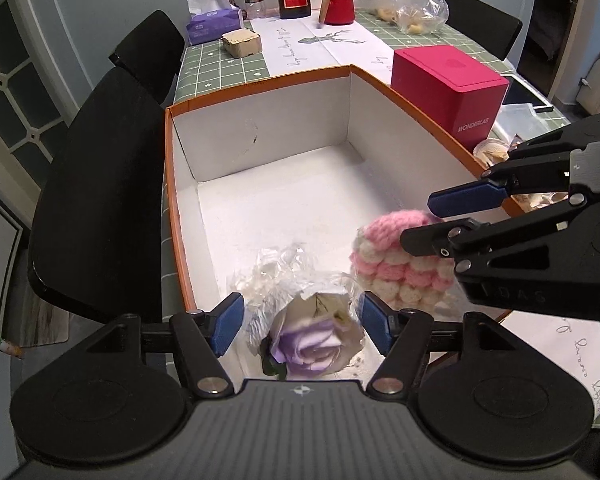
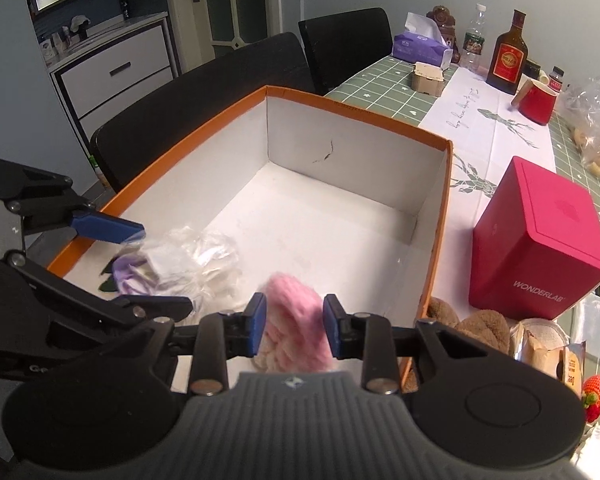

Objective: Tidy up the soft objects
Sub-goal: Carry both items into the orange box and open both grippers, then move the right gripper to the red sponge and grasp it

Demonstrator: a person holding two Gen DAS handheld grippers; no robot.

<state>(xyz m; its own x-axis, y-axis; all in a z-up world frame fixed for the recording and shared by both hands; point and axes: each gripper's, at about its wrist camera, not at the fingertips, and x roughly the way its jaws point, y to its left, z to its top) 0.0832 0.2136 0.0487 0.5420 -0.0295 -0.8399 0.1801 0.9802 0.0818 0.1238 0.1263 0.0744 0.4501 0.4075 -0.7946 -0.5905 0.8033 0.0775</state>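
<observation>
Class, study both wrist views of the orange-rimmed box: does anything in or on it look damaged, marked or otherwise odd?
Yes. The box has a dark, crooked crack-like mark on its far inner wall, standing out against the white card. Its floor looks faintly smudged. The wrapped purple flower and pink knitted item inside look intact.

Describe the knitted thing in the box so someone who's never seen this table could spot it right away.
Find the big orange-edged cardboard box with white insides on the green checked table. At its near end lie two soft items: a purple fabric rose in clear wrap, and beside it the pink-and-cream knitted piece. Its bobbly striped yarn sets it apart.
</observation>
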